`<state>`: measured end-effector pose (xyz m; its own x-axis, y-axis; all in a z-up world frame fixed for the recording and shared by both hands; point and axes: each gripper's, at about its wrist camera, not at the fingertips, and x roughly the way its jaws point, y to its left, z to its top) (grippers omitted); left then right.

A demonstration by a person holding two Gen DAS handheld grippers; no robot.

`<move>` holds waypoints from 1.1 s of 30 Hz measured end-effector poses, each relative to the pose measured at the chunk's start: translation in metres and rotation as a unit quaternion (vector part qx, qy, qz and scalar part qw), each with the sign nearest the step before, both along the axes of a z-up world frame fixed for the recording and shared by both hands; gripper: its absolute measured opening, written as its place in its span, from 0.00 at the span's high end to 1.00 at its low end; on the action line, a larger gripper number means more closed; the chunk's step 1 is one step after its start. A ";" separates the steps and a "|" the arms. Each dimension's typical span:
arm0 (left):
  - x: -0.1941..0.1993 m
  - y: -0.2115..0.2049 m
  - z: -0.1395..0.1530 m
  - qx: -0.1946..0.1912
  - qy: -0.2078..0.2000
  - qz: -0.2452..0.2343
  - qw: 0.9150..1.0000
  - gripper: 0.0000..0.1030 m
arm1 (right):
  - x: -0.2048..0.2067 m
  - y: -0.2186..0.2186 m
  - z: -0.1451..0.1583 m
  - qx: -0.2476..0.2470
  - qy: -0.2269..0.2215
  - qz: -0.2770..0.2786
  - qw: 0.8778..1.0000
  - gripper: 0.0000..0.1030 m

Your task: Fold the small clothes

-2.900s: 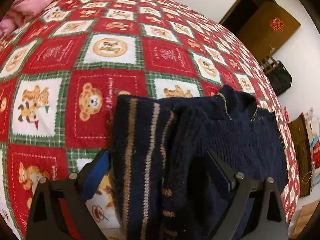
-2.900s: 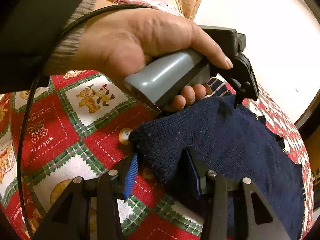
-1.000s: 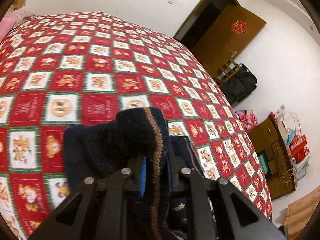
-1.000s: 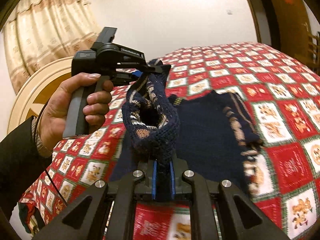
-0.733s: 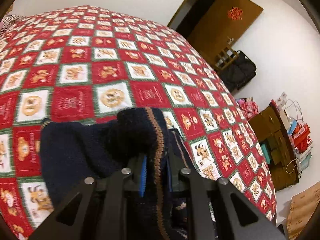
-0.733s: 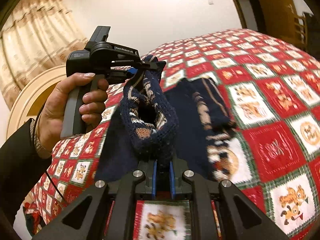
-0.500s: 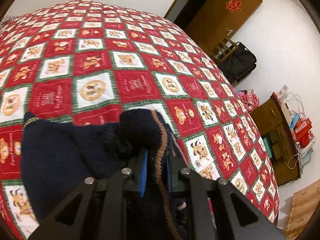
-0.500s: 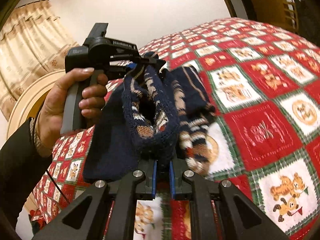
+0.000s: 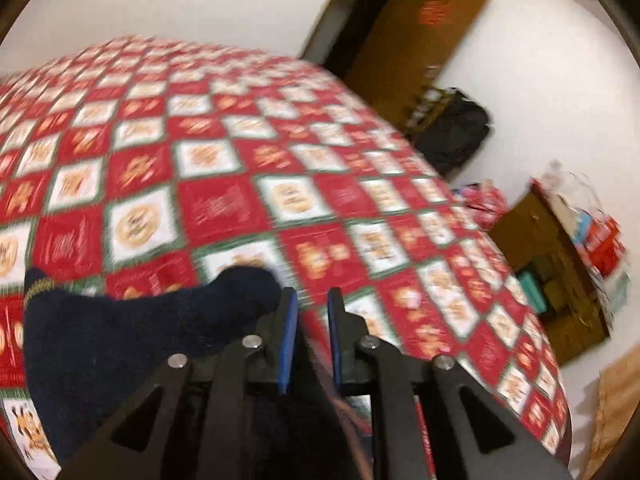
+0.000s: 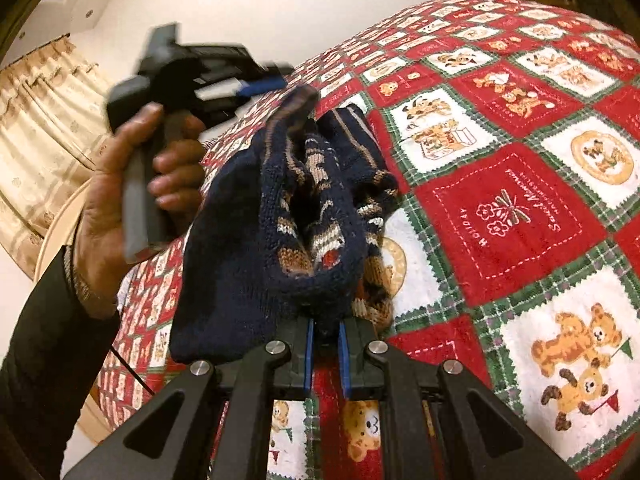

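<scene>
A bed under a red-and-green bear quilt (image 10: 520,216) fills both views, with a dark doorway and a bag at the far wall. The navy sweater (image 10: 280,236) lies bunched on the quilt, one edge raised. The right tongs (image 10: 325,354) are clenched on that raised edge. The left tongs (image 9: 311,344) stand parted with nothing between the pads, the sweater just beside them (this view is blurred). The step in hand looks like laying one side over to finish a fold. Next, I judge, the right edge needs lowering flat and letting go, then the folded sweater needs smoothing
</scene>
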<state>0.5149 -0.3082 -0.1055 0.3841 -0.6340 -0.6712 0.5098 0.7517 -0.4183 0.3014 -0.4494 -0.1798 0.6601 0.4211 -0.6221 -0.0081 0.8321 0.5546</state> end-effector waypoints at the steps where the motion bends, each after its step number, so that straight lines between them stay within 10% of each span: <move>1: -0.011 -0.002 0.013 0.004 -0.021 -0.017 1.000 0.69 | 0.001 -0.002 -0.002 0.009 0.002 0.000 1.000 0.90; 5: -0.049 0.011 0.035 0.043 -0.101 -0.029 0.994 0.32 | -0.001 -0.013 -0.003 0.042 -0.003 -0.002 0.999 0.87; 9: -0.067 0.058 0.021 0.070 -0.113 0.008 0.991 0.31 | -0.017 -0.030 0.015 -0.003 -0.024 -0.063 0.998 0.45; 13: -0.083 0.104 -0.009 0.120 -0.119 0.056 0.984 0.31 | -0.016 -0.043 0.038 -0.030 -0.052 -0.103 0.993 0.45; 20: -0.118 0.132 -0.058 0.140 -0.088 0.076 0.983 0.31 | 0.069 0.009 0.071 -0.069 -0.059 -0.008 0.996 0.45; 23: -0.133 0.132 -0.061 0.134 -0.097 0.077 0.983 0.28 | 0.112 0.020 0.060 -0.077 -0.014 0.001 0.997 0.45; 26: -0.137 0.134 -0.068 0.130 -0.093 0.072 0.985 0.26 | 0.147 0.023 0.035 -0.051 0.051 0.018 0.997 0.88; 33: -0.129 0.143 -0.086 0.127 -0.064 0.081 0.986 0.18 | 0.148 -0.001 0.019 -0.051 0.063 -0.037 0.996 0.92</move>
<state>0.3857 -0.1654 -0.1919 0.5584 -0.3738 -0.7406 0.4098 0.9005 -0.1455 0.4493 -0.4508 -0.1608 0.6016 0.3046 -0.7384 0.1201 0.8794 0.4607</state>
